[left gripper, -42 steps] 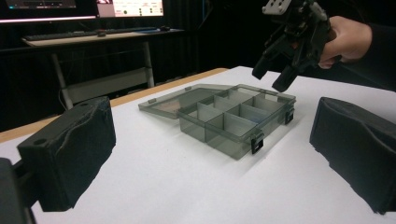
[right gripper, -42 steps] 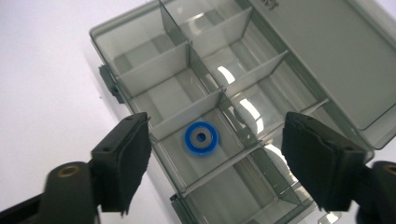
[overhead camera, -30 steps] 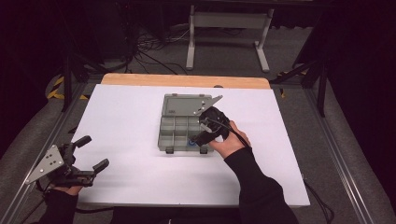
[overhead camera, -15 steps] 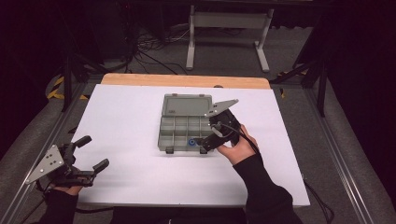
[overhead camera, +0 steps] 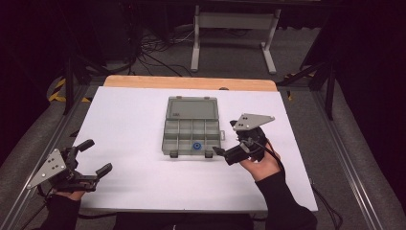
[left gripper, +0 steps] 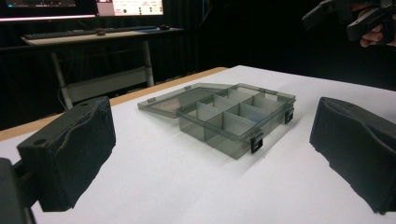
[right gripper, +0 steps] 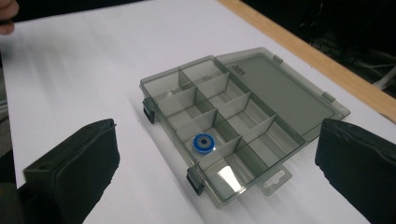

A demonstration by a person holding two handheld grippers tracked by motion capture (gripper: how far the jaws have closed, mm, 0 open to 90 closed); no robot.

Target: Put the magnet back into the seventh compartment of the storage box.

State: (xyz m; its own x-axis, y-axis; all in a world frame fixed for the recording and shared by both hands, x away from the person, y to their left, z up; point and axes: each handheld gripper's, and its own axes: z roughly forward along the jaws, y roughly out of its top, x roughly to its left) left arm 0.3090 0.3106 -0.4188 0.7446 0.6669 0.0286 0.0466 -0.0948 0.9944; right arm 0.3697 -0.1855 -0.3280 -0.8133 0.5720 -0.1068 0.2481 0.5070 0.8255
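Open organiser box (overhead camera: 191, 132) runs lengthwise across table, lid (overhead camera: 193, 108) far side.

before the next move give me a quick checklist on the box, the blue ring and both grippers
1. Organizer box lid open and lying flat behind the tray: ok.
2. Blue ring sits inside a compartment in the row nearest the latches, second from the tab end: ok.
3. Right gripper clear of the box, jaws just opened, nothing between them: ok.
4. Left gripper open and holding nothing, at the near left of the white mat: ok.
5. Other compartments look unfilled: ok in the right gripper view.
6. Both front latches undamaged: cannot tell.
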